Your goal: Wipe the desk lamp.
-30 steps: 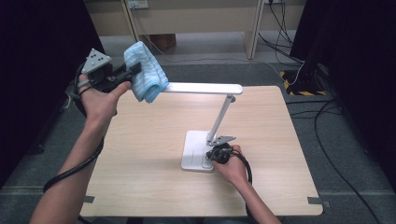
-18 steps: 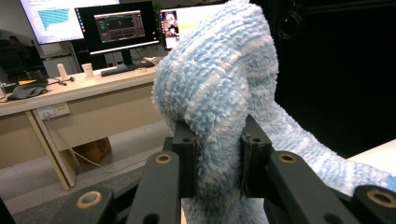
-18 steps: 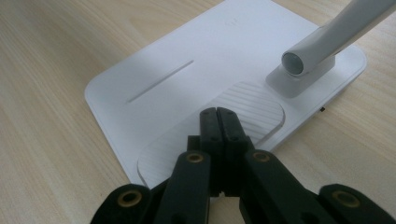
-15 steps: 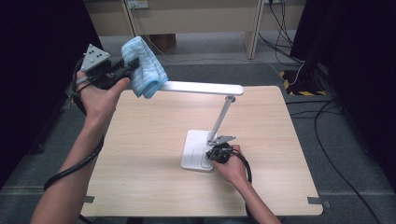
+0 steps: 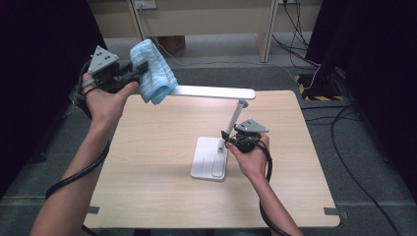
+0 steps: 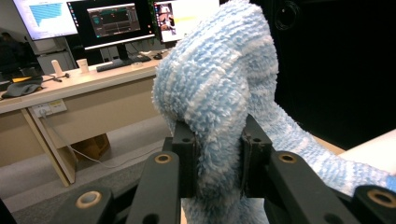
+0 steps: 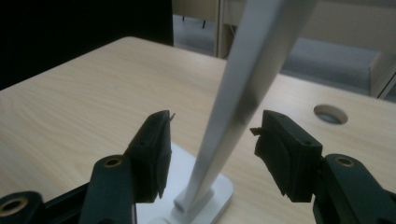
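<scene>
- One fluffy light-blue striped cloth
- One white desk lamp with a flat base and long silver bar head
- One pale wooden table
- Two black two-jaw grippers
- Three lit monitors

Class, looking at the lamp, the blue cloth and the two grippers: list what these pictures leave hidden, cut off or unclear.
- Lamp head's left end: high view, covered by the blue cloth.
- Lamp arm's top: right gripper view, cut off by the upper edge.
- Left gripper's pad faces: left gripper view, buried in cloth.
- Monitor contents: too small.

Monitors on a desk; cables across grey floor.
</scene>
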`<state>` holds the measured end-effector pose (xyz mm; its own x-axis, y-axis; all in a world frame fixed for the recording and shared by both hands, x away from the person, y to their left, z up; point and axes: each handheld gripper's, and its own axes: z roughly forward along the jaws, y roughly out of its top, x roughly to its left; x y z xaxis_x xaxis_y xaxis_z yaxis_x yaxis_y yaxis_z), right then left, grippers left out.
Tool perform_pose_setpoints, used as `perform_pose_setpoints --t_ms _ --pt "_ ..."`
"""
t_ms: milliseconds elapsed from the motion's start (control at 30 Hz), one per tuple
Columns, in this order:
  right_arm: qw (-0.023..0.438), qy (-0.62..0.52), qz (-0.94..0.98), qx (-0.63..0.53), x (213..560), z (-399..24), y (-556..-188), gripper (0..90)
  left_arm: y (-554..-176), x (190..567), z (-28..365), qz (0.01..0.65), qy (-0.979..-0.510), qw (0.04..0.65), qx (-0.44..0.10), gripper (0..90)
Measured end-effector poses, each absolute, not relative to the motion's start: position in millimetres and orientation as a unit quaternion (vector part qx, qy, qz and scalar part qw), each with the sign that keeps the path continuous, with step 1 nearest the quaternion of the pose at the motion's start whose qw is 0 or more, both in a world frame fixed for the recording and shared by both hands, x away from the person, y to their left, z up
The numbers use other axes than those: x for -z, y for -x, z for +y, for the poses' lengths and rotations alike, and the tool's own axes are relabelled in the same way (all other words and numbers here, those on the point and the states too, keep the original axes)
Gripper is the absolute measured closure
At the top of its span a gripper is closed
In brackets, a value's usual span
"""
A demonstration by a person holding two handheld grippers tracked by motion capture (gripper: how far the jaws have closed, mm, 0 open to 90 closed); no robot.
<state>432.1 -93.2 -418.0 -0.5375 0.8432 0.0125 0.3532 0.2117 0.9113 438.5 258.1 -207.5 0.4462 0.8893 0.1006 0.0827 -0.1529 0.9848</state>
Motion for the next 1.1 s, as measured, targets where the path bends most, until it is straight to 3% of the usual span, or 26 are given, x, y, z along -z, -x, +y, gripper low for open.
perform_pose_setpoints --t_ms 333,1100 --pt "0.285 -0.401 0.731 -0.472 409 -89 -443 58.6 -437 195 256 0.359 -0.648 0.542 -0.398 72.2" --pt "0.292 -0.404 0.734 -0.462 409 -86 -444 60.3 -458 223 216 0.348 -0.696 0.515 -0.358 72.3"
